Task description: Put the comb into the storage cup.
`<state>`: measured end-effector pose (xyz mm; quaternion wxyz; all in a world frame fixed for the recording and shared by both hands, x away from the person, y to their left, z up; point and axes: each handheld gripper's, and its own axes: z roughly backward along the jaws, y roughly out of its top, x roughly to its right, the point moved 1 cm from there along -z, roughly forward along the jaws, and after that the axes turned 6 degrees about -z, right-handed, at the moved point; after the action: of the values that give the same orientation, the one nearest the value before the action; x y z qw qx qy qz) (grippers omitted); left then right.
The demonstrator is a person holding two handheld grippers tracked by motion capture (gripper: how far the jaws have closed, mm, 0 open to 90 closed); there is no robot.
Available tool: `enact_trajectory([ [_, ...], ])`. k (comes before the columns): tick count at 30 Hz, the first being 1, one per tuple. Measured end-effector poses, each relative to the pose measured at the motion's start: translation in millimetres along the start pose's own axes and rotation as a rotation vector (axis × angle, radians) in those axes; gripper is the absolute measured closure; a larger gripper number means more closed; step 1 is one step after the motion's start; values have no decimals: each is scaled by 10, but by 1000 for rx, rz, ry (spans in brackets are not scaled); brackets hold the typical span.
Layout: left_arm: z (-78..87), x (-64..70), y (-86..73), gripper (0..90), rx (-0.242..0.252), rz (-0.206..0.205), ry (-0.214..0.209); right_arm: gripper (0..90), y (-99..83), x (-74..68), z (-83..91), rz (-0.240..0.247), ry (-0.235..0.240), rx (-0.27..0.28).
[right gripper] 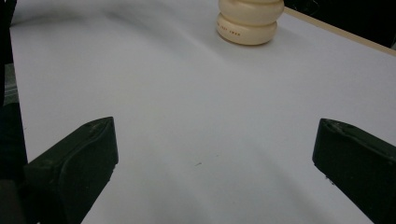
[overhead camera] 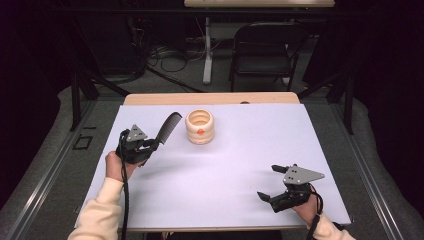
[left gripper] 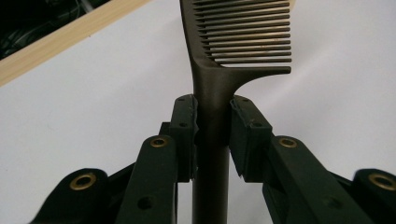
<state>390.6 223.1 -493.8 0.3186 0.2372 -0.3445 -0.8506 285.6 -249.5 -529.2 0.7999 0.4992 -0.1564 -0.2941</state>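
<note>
— What did you have in the left gripper (overhead camera: 150,145) at that point?

— A dark comb (left gripper: 219,70). My jaws were pinched on its handle, just below where the teeth begin, with the toothed end raised off the table and angled toward the cream ribbed holder (overhead camera: 200,127).

— How did you expect it to handle?

— Light and stiff, I judged; a thin plastic-looking thing that wouldn't sag. The handle was smooth and narrow, so I thought it could twist or slide between the pads if I knocked it. Gripping the solid handle seemed right: the teeth looked too fine to squeeze.

— And the holder?

— It stood upright near the far edge of the mat, just beside the comb's tip but not touching it. It looked squat and stable, though probably light enough to skid on a smooth sheet if bumped.

— The right gripper (overhead camera: 274,182)?

— Spread wide and holding nothing, down at the near right of the mat, well apart from both things.

— What about the surface and the room?

— A flat white mat (overhead camera: 240,165) over a wooden table (overhead camera: 210,98), plain and likely slick. Beyond it the room was dark, with a folding chair (overhead camera: 262,50) and cables on the floor.
</note>
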Motion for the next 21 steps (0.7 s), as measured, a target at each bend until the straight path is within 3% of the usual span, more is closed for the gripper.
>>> enact_trajectory([
  [21,-53,-3,0,723,70,49,23,0,3,0,-9,1,1,-1],
])
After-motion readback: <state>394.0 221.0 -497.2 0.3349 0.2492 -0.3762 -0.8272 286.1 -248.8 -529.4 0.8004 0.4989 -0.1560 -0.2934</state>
